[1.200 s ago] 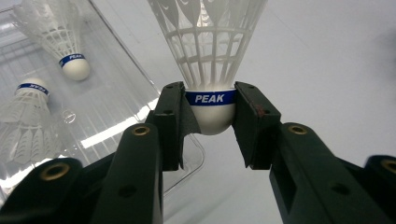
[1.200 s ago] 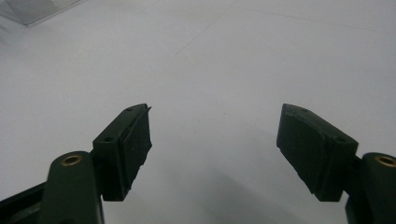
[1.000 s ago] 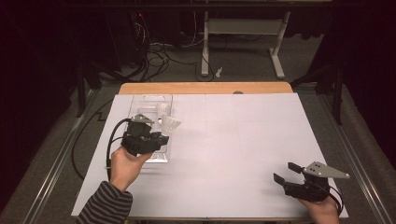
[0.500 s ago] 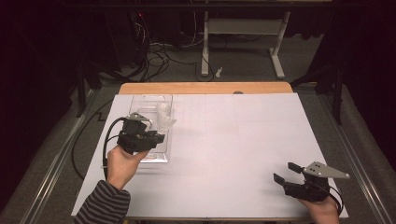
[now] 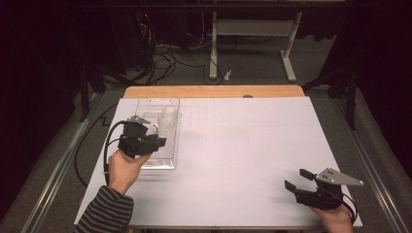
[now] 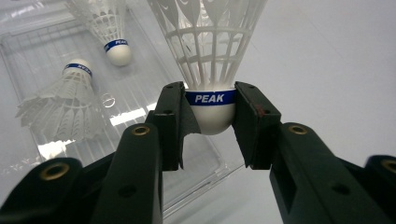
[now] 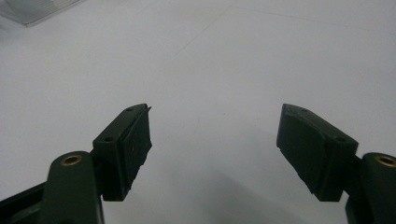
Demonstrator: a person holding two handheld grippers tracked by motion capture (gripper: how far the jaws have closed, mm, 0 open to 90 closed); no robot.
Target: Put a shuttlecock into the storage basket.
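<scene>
my left claw point(image 6: 210, 135) is clamped on the round cork head of the shuttlecock point(image 6: 209, 56), lifted above the clear tray point(image 6: 42, 51), which i judge the right place because the feather skirt is very light and would crush, while my right claw point(image 7: 215, 149) rests apart.

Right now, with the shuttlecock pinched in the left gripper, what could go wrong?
The left gripper holds the shuttlecock only by its rounded cork, so it might swivel or slip out. Its feathered skirt sticks out unprotected and could bend against the clear tray. Two other shuttlecocks lie in that tray, easy to knock.
</scene>
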